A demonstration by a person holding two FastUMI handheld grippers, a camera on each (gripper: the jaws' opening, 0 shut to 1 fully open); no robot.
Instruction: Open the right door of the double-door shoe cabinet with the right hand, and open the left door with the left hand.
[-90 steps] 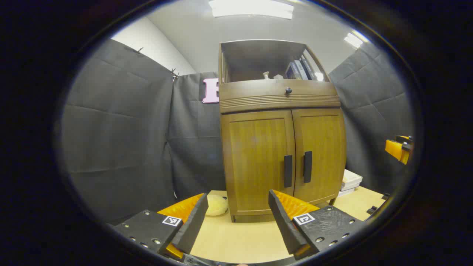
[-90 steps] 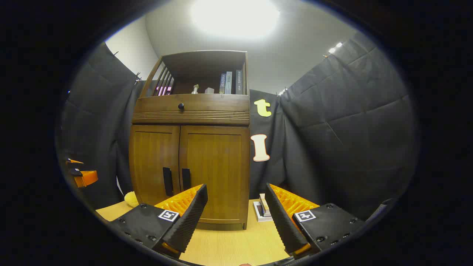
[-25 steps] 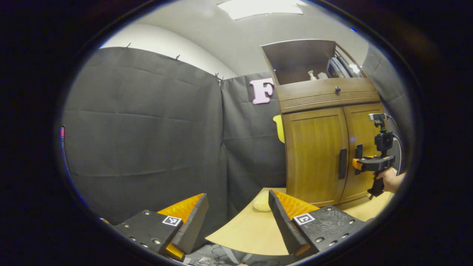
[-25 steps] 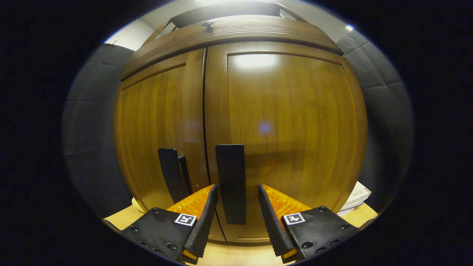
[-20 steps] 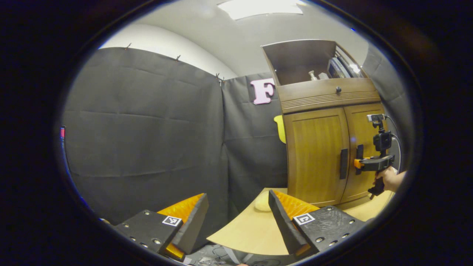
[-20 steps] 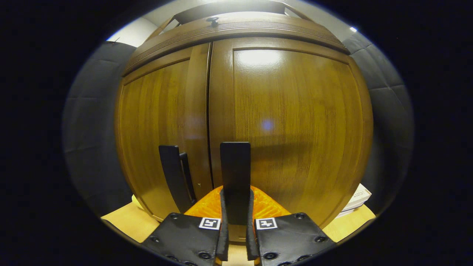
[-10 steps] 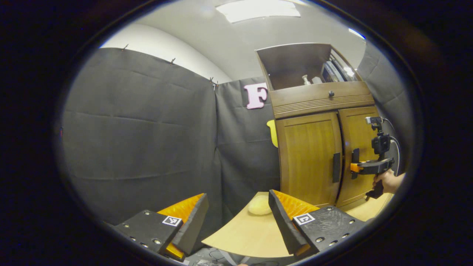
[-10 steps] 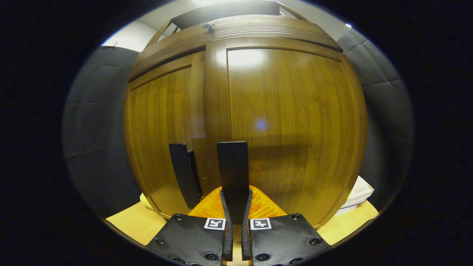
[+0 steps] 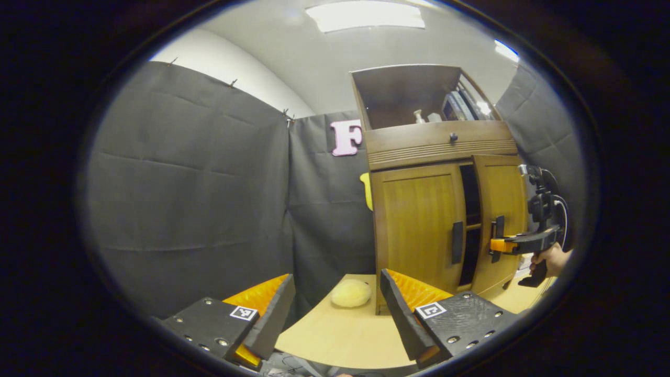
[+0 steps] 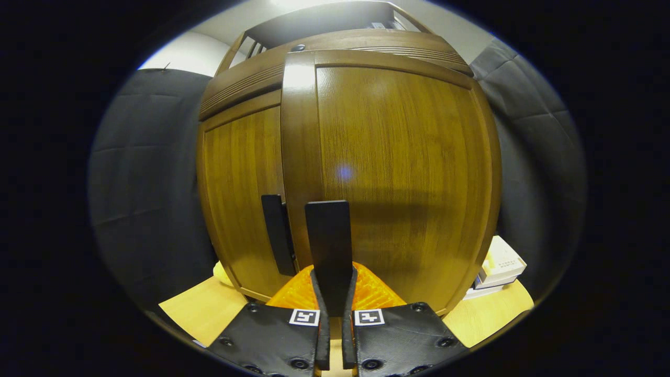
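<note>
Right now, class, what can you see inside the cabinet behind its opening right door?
Behind the right door, a dark gap shows one shelf edge; its contents are too dark to tell.

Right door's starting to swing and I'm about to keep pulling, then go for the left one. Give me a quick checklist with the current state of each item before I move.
1. Right gripper shut on the right door handle, both fingers pressing: ok.
2. Right door off its frame: ok, a dark gap shows between it and the left door in the left gripper view.
3. Right door fully open: not ok, only partly swung.
4. Left door handle free to grasp: ok, nothing on it.
5. Left gripper ready: ok, open and holding nothing, but far back from the cabinet.
6. Swing path of the left door: cannot tell; a yellow soft object lies on the table near that corner.
</note>
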